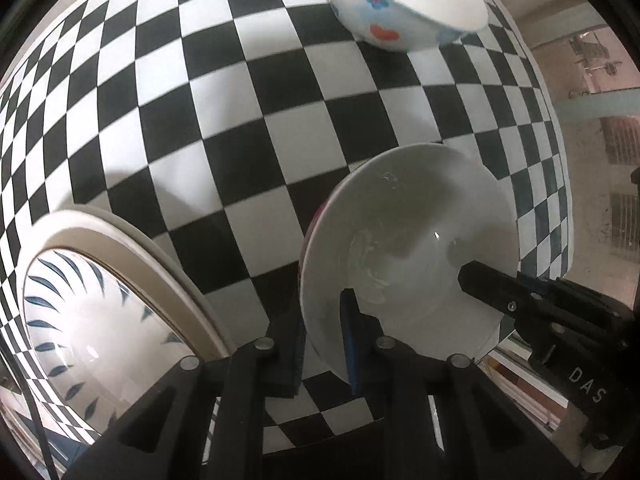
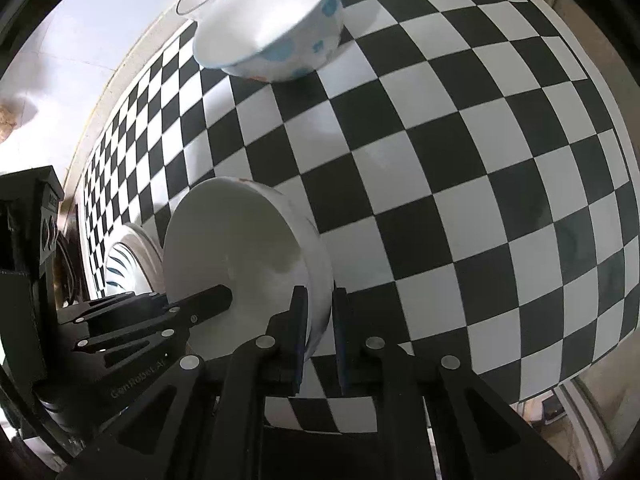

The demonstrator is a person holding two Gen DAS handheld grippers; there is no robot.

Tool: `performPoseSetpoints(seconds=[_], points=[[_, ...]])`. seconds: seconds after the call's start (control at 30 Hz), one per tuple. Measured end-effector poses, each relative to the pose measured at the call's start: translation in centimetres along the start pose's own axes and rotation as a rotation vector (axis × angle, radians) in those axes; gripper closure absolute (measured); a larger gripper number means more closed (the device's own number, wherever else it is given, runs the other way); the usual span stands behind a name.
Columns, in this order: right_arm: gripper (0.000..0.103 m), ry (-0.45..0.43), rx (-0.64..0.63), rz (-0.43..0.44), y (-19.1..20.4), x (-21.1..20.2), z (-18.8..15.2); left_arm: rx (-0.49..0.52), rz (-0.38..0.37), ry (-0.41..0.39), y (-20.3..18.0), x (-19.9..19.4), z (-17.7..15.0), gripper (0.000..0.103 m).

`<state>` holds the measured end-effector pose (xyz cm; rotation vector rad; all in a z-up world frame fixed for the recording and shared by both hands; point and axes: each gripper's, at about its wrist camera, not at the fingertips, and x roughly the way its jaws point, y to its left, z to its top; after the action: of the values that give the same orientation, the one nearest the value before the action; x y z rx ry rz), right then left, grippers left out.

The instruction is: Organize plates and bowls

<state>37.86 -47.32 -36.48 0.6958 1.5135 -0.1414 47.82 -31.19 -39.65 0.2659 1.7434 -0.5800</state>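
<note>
The left gripper (image 1: 326, 332) is clamping its blue pads on the near rim of a white bowl (image 1: 404, 240), jaws nearly closed with only the bowl wall between them. The right gripper (image 2: 322, 328) is pinching the opposite rim of the same bowl (image 2: 240, 256) in the same way, so both are holding it tilted above the checkered cloth (image 1: 240, 140). In the left view the right gripper's black finger is reaching over the bowl's far rim. Just left of the bowl, a plate (image 1: 100, 312) with blue leaf marks is lying on the cloth. Farther off, near the cloth's far edge, a floral bowl (image 1: 400, 8) is sitting upright, well apart from the held one.
</note>
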Motion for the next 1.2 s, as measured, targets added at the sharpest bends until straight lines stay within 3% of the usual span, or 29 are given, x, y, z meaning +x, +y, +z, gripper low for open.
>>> performPoseSetpoints(seconds=[0.77,0.97,1.13,1.2], points=[[0.090,0.032,0.018,-0.005,-0.4,0.8,-0.5,-0.033,0.012,-0.010,-0.6,0.4,-2.0,0.086],[0.089,-0.034,0.052,-0.035,-0.1,-2.2,-1.4,-0.031,0.004,-0.095,0.0,-3.4,-3.6,0.085],[0.087,-0.098,0.022,-0.082,2.0,-6.1,-2.4,0.005,0.031,-0.258,-0.2,-8.5,-4.2,0.078],[0.069,-0.132,0.013,-0.079,2.7,-7.6,-2.4,0.014,0.045,-0.318,0.0,-10.6,-3.6,0.073]])
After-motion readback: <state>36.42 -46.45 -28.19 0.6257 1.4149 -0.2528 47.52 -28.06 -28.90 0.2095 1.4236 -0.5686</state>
